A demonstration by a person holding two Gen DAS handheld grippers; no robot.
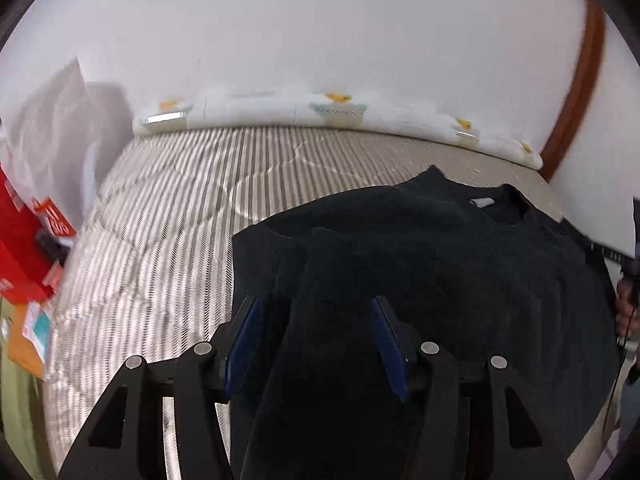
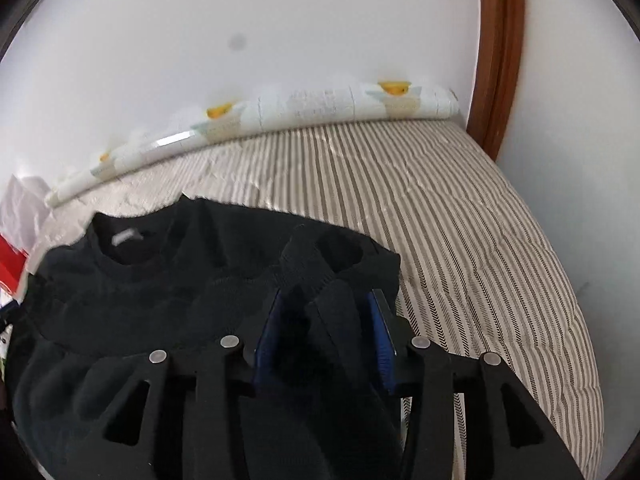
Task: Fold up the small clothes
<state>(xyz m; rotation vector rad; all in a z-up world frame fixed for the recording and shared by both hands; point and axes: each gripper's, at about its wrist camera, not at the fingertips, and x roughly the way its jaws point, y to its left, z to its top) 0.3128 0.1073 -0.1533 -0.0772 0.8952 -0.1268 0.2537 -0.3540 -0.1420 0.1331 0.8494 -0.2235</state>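
Note:
A small black sweater (image 1: 440, 256) lies on a striped bed cover (image 1: 168, 216), collar with a white label (image 1: 481, 201) at the far side. My left gripper (image 1: 316, 308) has its jaws apart over the sweater's left edge, with black fabric lying between the blue pads (image 1: 244, 340). In the right wrist view the sweater (image 2: 160, 280) spreads to the left. My right gripper (image 2: 326, 304) has its jaws apart with a bunched fold of the sweater's right sleeve between the blue pads (image 2: 380, 336).
A rolled white blanket with yellow duck prints (image 2: 320, 108) runs along the wall at the far edge. Red boxes and white bags (image 1: 24, 240) stand at the left. A brown wooden frame (image 2: 500, 52) rises at the right. Striped cover (image 2: 480, 240) extends right.

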